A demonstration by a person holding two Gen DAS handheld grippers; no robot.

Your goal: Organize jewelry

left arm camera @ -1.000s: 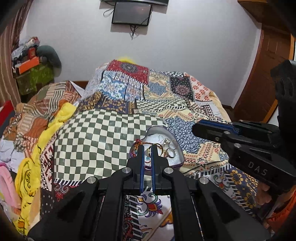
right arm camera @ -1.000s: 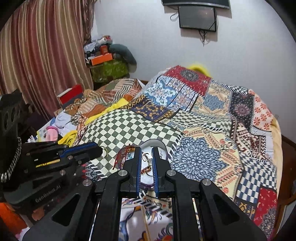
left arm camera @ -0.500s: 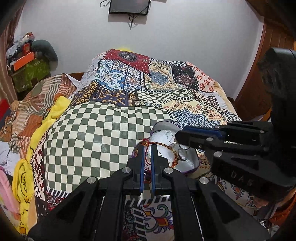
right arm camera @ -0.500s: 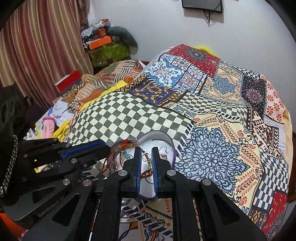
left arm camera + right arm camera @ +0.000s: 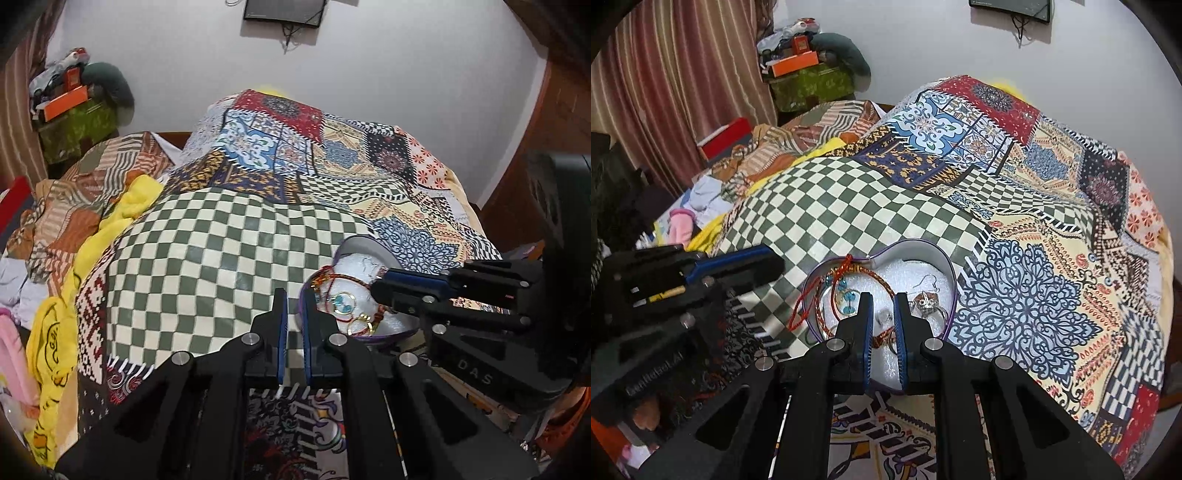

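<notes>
A heart-shaped tin (image 5: pixel 934 254) with a purple rim and white foam lining lies on the patchwork bedspread; it also shows in the left wrist view (image 5: pixel 364 245). It holds red thread bracelets (image 5: pixel 849 273), a hoop earring with blue beads (image 5: pixel 847 299), a silver hook earring (image 5: pixel 929 282) and rings (image 5: pixel 360 325). My right gripper (image 5: pixel 884 301) hangs over the tin's near part, jaws slightly apart with nothing between them. My left gripper (image 5: pixel 295 297) is just left of the tin, jaws slightly apart and empty.
The bed carries a green checked patch (image 5: pixel 207 258). Loose clothes and a yellow cloth (image 5: pixel 55 332) are piled at its left side. A striped curtain (image 5: pixel 683 74) and a cluttered shelf (image 5: pixel 809 74) stand at the back left. A screen (image 5: pixel 282 11) hangs on the wall.
Both grippers have moved closer to the tin and lower. The right gripper has come over the tin. The left gripper has shifted to its left side. Both jaws have parted a little.
</notes>
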